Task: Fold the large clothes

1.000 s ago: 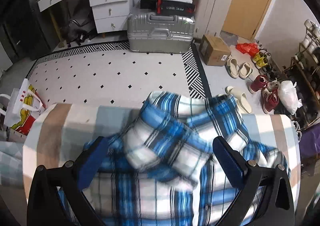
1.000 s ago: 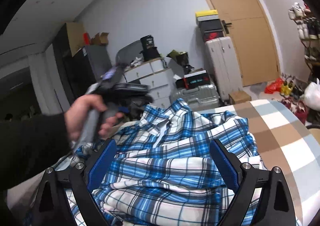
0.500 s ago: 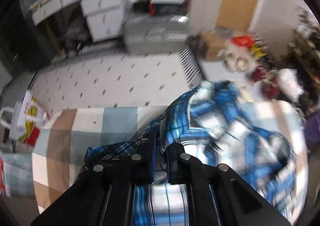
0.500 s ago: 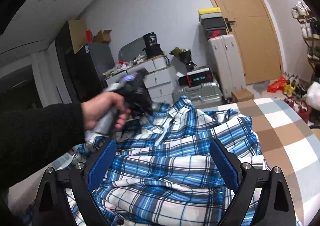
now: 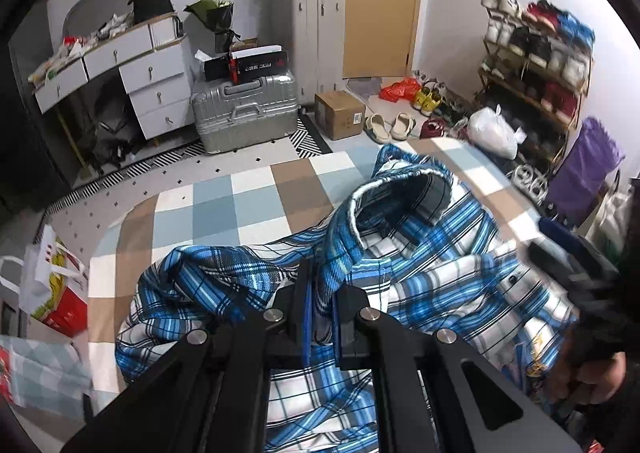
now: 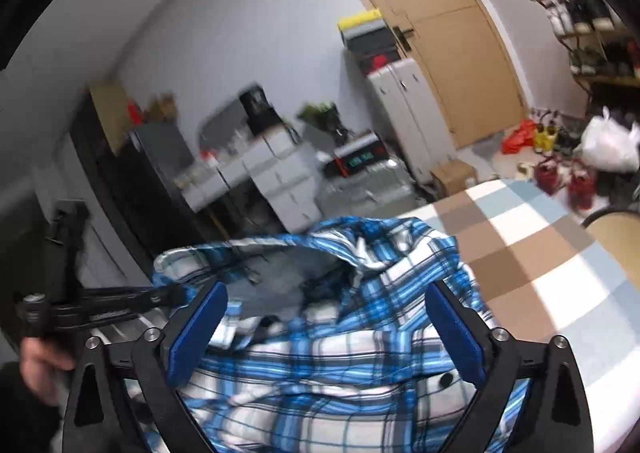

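A blue and white plaid shirt [image 5: 420, 253] lies crumpled on the checked bed cover [image 5: 248, 205]. My left gripper [image 5: 322, 309] is shut on a fold of the shirt near its collar and lifts it. In the right wrist view the shirt [image 6: 340, 353] fills the space between the fingers, its collar raised toward the left. My right gripper [image 6: 326, 329] is open and empty, just over the shirt. The left gripper [image 6: 120, 305] shows at the left of that view, pinching the shirt's edge. The right gripper [image 5: 572, 265] appears blurred at the right of the left wrist view.
Beyond the bed's far edge are a silver suitcase [image 5: 244, 113], a white drawer desk [image 5: 132, 69], a cardboard box [image 5: 340, 115] and shoes on the floor. A shoe rack [image 5: 536, 65] stands at the right. A red and white bag [image 5: 52, 285] sits left of the bed.
My left gripper closed on the shirt near the collar and pulled it up and to the left. My right gripper stayed open and moved closer over the shirt.
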Action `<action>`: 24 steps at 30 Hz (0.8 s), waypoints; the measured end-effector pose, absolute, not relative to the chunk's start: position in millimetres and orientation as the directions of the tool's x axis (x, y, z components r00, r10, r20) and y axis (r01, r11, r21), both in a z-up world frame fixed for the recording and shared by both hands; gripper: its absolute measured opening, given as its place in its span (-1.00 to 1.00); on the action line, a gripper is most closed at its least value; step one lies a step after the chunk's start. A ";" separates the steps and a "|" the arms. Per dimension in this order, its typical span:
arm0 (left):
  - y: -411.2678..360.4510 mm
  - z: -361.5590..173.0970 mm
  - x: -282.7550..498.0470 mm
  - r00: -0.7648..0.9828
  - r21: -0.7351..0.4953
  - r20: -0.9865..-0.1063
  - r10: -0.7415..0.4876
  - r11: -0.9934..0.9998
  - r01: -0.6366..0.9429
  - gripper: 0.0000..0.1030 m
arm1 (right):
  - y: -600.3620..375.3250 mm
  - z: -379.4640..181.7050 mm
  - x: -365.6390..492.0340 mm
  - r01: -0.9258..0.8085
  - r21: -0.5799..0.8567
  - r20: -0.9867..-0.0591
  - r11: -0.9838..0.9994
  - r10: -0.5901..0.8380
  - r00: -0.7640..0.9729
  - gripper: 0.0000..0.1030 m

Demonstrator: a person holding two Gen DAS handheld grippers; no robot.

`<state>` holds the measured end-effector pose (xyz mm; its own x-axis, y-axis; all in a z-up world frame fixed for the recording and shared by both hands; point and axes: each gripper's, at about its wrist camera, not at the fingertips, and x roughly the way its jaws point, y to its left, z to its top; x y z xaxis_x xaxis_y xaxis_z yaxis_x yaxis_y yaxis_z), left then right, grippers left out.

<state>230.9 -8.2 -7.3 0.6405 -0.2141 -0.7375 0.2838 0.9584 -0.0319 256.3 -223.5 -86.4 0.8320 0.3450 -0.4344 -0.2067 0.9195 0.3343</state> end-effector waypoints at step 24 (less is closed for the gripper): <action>-9.4 -42.6 266.8 0.500 -0.223 -0.821 -0.275 0.961 0.163 -0.01 | -164.9 -41.7 366.4 -0.255 0.139 -0.666 0.957 0.281 0.691 -0.96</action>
